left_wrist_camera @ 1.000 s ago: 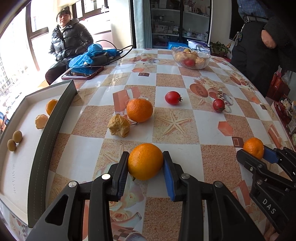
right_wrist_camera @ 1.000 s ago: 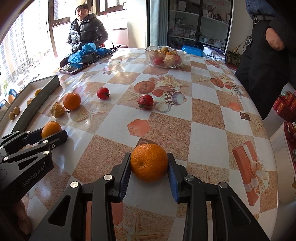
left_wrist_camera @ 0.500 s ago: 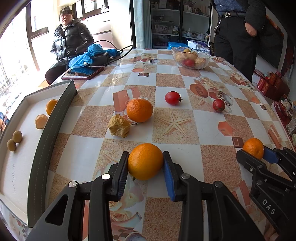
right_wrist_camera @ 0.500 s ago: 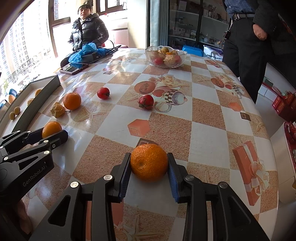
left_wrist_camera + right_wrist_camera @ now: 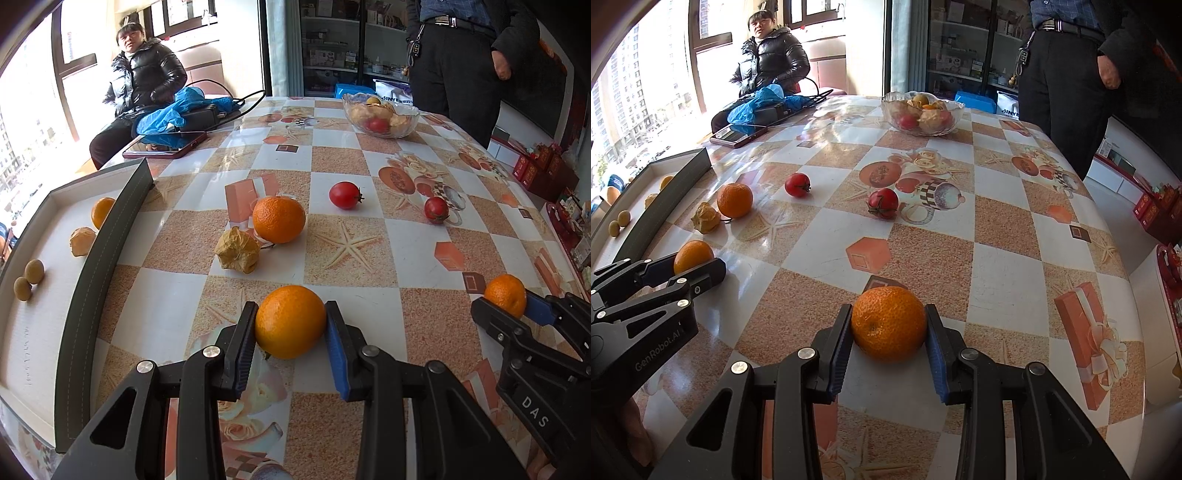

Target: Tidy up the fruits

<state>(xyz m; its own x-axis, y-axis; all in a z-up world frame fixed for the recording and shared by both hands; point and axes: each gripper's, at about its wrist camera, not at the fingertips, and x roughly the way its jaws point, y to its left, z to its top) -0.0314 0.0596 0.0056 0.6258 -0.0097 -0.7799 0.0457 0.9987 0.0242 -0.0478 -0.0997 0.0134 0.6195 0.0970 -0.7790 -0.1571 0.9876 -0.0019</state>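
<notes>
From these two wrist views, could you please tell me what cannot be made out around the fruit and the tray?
- Tray: the near end is cut off by the left wrist view's bottom edge; in the right wrist view its wall hides most of the inside.
- Glass bowl: the piled fruit cannot be counted; too small, overlapping.
- Underside of each held orange: hidden by the fruit itself, so table contact is unclear.

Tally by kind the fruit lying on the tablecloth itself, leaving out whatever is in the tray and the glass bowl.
Oranges: 3
Tomatoes: 2
Papery-husked fruit: 1
Total: 6
</notes>
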